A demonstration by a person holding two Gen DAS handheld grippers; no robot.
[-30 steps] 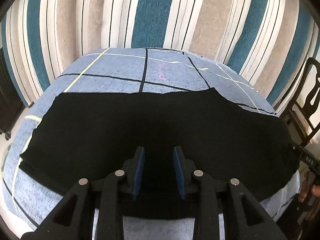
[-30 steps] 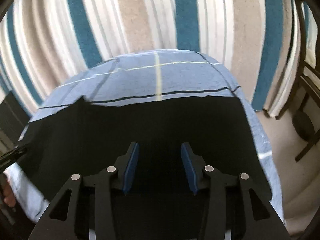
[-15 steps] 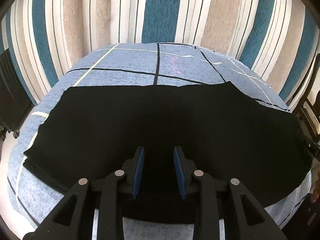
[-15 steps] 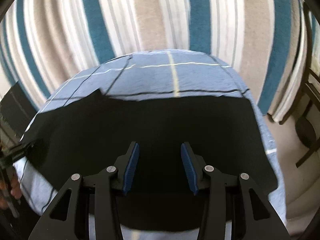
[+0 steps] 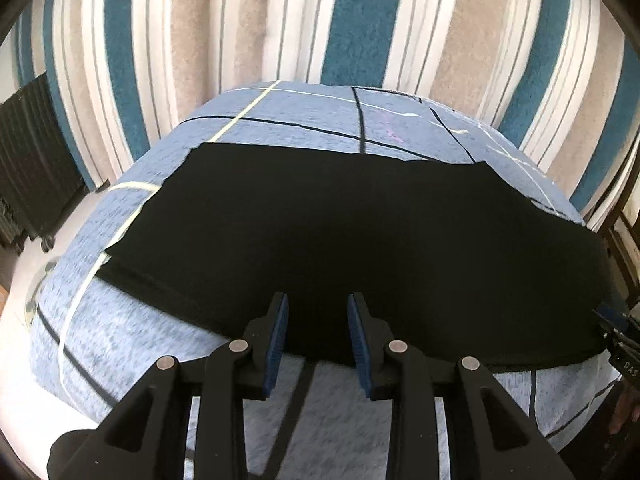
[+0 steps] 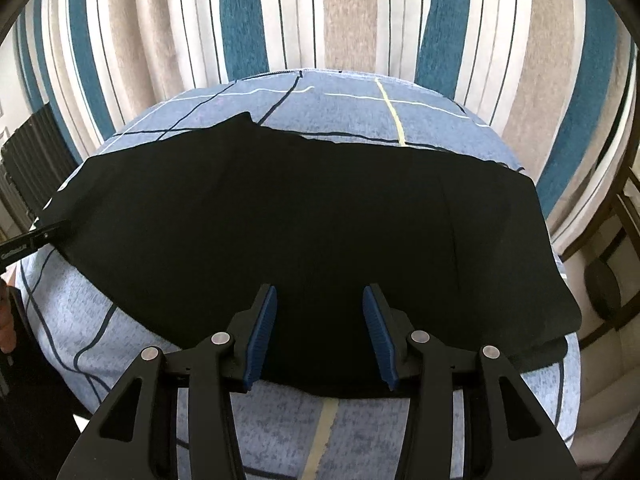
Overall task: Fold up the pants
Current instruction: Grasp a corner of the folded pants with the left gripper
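The black pants (image 5: 360, 232) lie flat across a blue checked table cover (image 5: 120, 320), and show in the right wrist view (image 6: 304, 220) too. My left gripper (image 5: 318, 300) is open and empty, its blue pads above the pants' near edge. My right gripper (image 6: 320, 292) is open and empty, held above the near edge of the pants further right. The right gripper's tip (image 5: 612, 320) shows at the right edge of the left wrist view. The left gripper's tip (image 6: 32, 240) shows at the left edge of the right wrist view.
A striped teal, beige and white curtain (image 5: 320, 20) hangs behind the table. A dark radiator (image 5: 32, 160) stands at the left. A dark wooden chair (image 6: 612, 280) stands at the right of the table.
Both grippers have drawn back toward me and apart, so more of the cover's near edge shows below the pants. Both stay open. The pants have not moved.
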